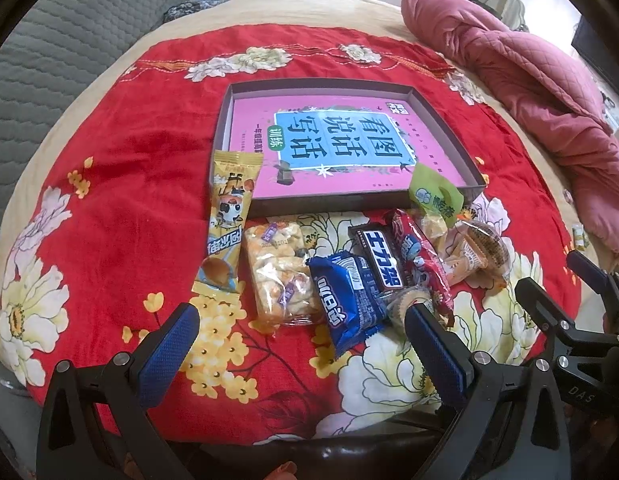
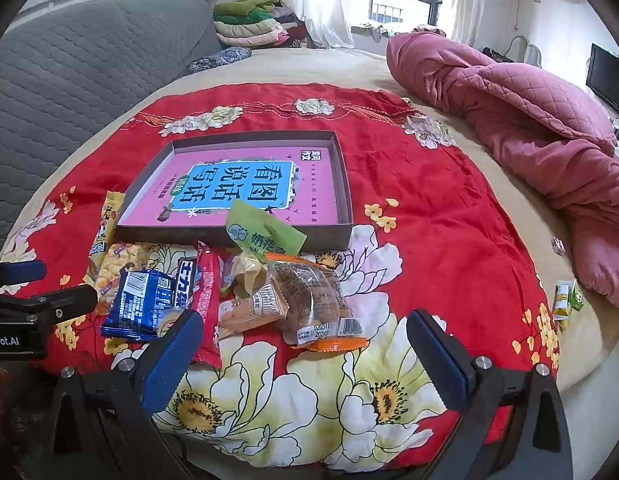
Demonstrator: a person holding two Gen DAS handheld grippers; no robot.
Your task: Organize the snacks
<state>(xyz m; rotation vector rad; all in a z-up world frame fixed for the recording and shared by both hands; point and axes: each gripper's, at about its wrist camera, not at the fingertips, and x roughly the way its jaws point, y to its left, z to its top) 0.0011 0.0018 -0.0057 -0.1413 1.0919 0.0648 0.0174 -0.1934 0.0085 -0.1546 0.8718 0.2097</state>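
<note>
A shallow box (image 1: 445, 128) (image 2: 345, 184) with a pink printed bottom lies on a red flowered cloth (image 1: 129, 200) (image 2: 429, 208). A pile of snacks lies in front of it: a yellow packet (image 1: 227, 220), a clear bag of nougat (image 1: 281, 276), a blue packet (image 1: 347, 300) (image 2: 143, 304), a black chocolate bar (image 1: 383, 256), a red packet (image 1: 421, 256) (image 2: 207, 300), a green packet (image 1: 435, 194) (image 2: 265, 230) leaning on the box rim, and wrapped cakes (image 2: 313, 296). My left gripper (image 1: 301, 354) is open just before the pile. My right gripper (image 2: 305, 360) is open, near the cakes.
A pink quilt (image 2: 529, 120) is bunched at the right of the bed. Two small packets (image 2: 567, 300) lie by the cloth's right edge. A grey padded headboard (image 2: 69, 60) stands at the left, with folded clothes (image 2: 249, 24) behind.
</note>
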